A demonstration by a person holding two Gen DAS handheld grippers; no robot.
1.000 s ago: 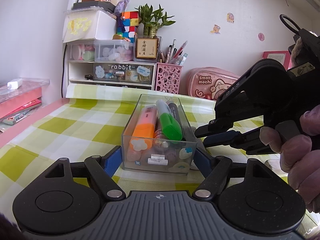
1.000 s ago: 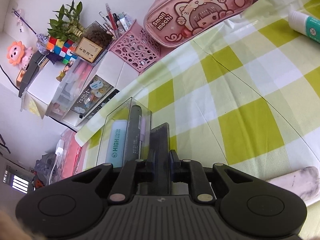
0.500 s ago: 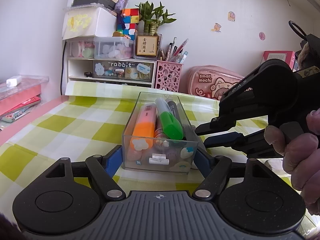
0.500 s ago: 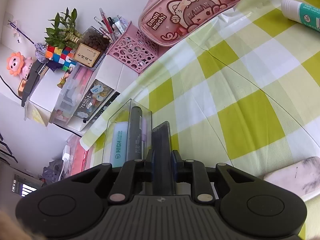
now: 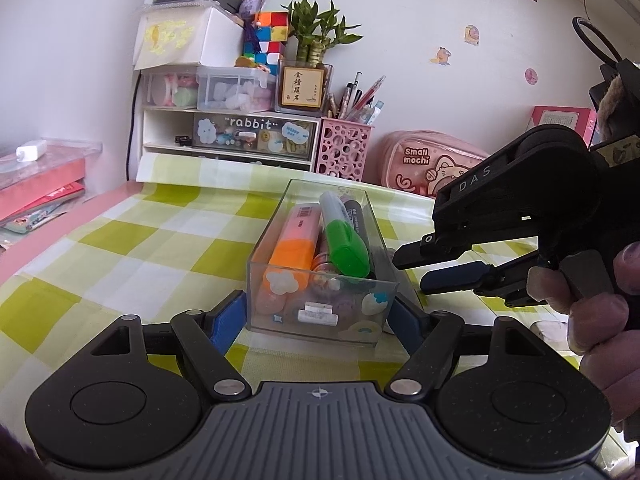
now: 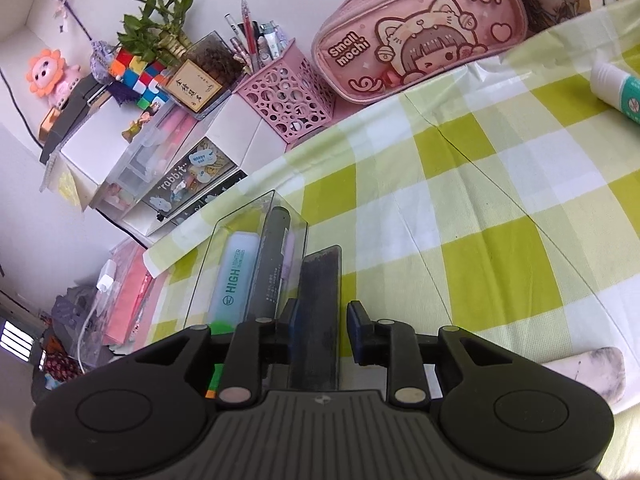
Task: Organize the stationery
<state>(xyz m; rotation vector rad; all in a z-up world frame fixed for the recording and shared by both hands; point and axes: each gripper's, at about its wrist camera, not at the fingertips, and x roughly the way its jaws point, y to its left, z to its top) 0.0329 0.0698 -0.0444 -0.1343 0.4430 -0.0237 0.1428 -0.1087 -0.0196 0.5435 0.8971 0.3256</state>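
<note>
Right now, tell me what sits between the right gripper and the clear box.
A dark flat piece stands between the right gripper's fingers, beside the clear box's outer wall. The jaws have just been opening; one pad stands off it.

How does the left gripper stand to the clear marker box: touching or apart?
Touching. The left wrist view shows the left gripper closed on the clear marker box: both blue pads lie flush against its side walls, no gap.
</note>
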